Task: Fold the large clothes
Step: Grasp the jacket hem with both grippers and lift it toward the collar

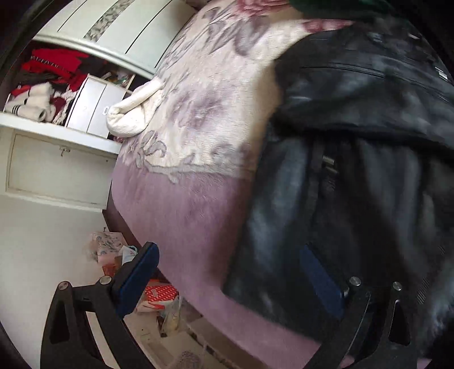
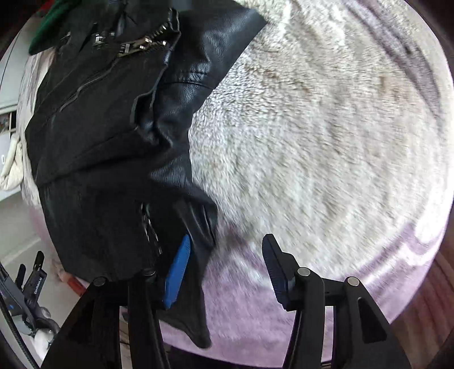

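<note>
Right gripper (image 2: 225, 272) jaws stand half open, gripping nothing; black leather jacket (image 2: 113, 136) lies at ten o'clock, its edge beside the left pad. Left gripper (image 1: 232, 281) wide open over the blanket (image 1: 198, 119).

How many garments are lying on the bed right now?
2: a black leather zip jacket spread on the fleecy floral blanket, and a green garment beyond its collar; others may be out of view.

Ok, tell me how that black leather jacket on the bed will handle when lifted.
The black leather jacket looks floppy: its sleeve creases and drapes over the blanket. Its glossy surface may slide between the pads. The metal zipper and thick folds suggest it is fairly heavy.
</note>
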### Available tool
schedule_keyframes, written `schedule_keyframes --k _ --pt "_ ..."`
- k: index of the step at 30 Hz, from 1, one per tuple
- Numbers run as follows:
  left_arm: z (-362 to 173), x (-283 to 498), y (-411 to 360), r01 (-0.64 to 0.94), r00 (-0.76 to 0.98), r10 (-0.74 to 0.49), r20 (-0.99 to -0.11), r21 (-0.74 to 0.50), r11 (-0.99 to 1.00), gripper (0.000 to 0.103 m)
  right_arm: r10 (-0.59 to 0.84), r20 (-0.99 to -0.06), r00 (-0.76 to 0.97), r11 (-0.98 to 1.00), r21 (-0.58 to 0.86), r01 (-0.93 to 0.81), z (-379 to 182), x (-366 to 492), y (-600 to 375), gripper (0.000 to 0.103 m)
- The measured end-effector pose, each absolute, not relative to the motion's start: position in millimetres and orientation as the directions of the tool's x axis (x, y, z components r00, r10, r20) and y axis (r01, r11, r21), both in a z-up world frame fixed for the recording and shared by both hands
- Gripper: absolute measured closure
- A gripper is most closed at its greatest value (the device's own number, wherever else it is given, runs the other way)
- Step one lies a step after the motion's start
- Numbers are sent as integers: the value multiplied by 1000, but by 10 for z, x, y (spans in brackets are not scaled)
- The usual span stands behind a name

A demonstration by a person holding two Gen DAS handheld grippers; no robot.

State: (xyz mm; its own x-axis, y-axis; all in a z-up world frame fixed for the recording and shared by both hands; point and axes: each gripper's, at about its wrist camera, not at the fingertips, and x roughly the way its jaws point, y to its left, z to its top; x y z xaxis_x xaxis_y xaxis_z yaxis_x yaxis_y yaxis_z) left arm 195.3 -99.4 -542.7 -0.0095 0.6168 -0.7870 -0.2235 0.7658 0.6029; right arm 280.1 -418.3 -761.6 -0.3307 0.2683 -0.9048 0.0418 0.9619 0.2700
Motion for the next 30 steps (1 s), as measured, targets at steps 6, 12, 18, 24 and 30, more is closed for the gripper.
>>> schedule_keyframes --k 6,12,18,24,30 --pt "-5334 1656 -2446 2 130 632 -764 637 771 0 161 -944 -287 986 167 4 -7177 2433 -4895 46" --pt "-5843 1242 -3687 258 152 556 -817 576 776 0 115 -947 -300 988 77 136 -7099 2248 -5890 46" --pt "-6523 1292 -4085 307 120 609 -784 613 728 0 71 -958 -278 976 9 216 -7220 2509 -6147 46" --pt "-6430 1355 -4187 322 147 562 -814 577 751 0 114 -961 -252 976 62 207 -7253 2934 -5808 46" --pt "-6690 1472 -4090 330 103 609 -787 605 725 0 161 -956 -245 976 117 185 -7138 3176 -5321 46"
